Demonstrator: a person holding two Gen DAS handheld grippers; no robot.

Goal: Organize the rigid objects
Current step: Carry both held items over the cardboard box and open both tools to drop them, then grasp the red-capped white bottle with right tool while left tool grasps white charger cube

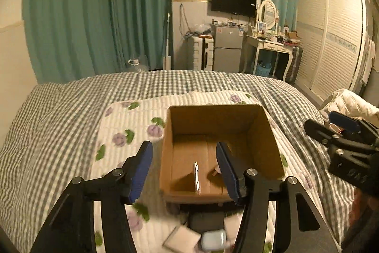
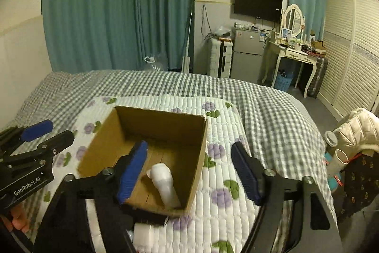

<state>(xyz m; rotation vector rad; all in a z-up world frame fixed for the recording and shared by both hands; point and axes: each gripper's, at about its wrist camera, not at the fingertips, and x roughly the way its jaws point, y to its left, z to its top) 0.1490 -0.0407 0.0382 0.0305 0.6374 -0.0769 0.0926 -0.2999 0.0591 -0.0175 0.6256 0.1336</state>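
An open cardboard box point(image 1: 267, 132) point(image 2: 201, 141) sits on a white floral quilt on the bed. A white bottle point(image 2: 164, 186) lies inside it; in the left wrist view only a thin white edge point(image 1: 196, 176) shows on the box floor. My left gripper point(image 1: 184, 170) is open and empty, held above the box's near left corner. My right gripper point(image 2: 189, 170) is open and empty, straddling the box's right wall. Small rigid items lie in front of the box: a dark flat item point(image 1: 206, 221), a white flat box point(image 1: 181, 238) and a pale blue case point(image 1: 214, 240).
The floral quilt point(image 2: 222, 184) lies on a grey checked bedspread point(image 1: 59, 125). A white jacket and paper cups point(image 2: 336, 148) sit beside the bed on the right. A fridge, dressing table and wardrobe stand beyond the bed.
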